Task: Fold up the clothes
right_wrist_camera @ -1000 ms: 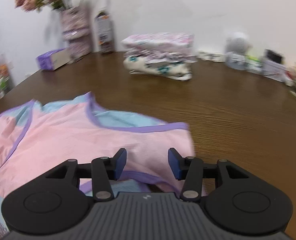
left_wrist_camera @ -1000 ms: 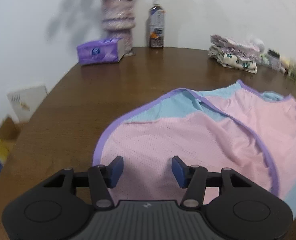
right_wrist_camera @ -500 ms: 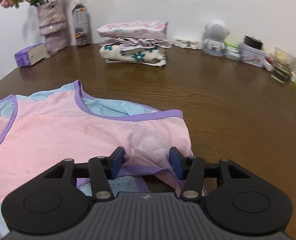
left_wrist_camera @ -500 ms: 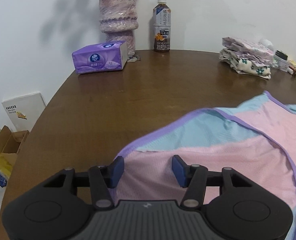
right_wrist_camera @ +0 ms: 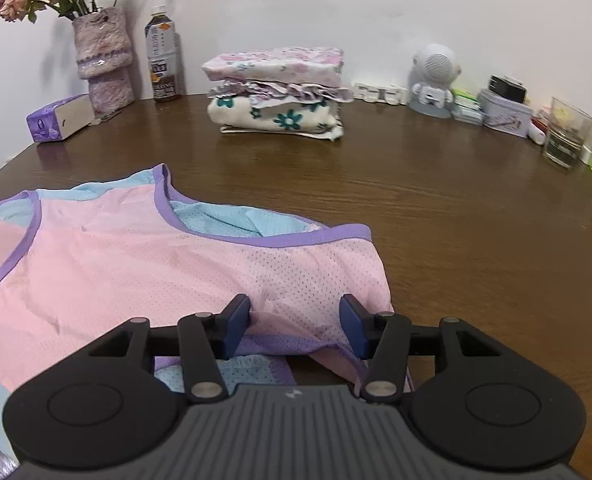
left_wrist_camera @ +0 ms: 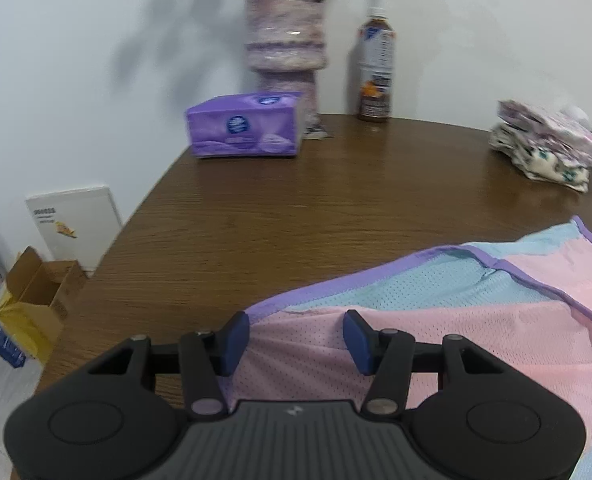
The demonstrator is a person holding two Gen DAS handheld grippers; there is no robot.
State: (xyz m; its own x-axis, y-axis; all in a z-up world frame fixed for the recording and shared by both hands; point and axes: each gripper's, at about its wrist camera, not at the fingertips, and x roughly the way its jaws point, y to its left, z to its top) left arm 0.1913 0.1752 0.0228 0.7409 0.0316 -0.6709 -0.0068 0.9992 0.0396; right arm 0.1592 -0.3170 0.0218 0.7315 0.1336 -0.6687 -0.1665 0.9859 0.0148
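Note:
A pink and light-blue mesh vest with purple trim (left_wrist_camera: pixel 475 316) (right_wrist_camera: pixel 144 256) lies spread on the brown wooden table (left_wrist_camera: pixel 296 216). My left gripper (left_wrist_camera: pixel 296 338) stands open over the vest's near left corner, pink cloth lying between its blue pads. My right gripper (right_wrist_camera: pixel 295 326) is open too, over the vest's near right corner, where the pink cloth bunches up between the fingers above a purple hem. Neither pair of jaws closes on the fabric.
A stack of folded floral clothes (right_wrist_camera: pixel 276 92) sits at the back. A purple tissue pack (left_wrist_camera: pixel 244 124), a vase (left_wrist_camera: pixel 284 32) and a bottle (left_wrist_camera: pixel 375 68) stand far left. Small jars, a tin and a white figure (right_wrist_camera: pixel 433 80) line the far right. Boxes (left_wrist_camera: pixel 28 300) lie on the floor beyond the table's left edge.
The left gripper has drawn back toward the vest's left corner, its view swinging left. The right gripper has come in closer over the right corner, and the vest lies flatter. Both jaws stayed open.

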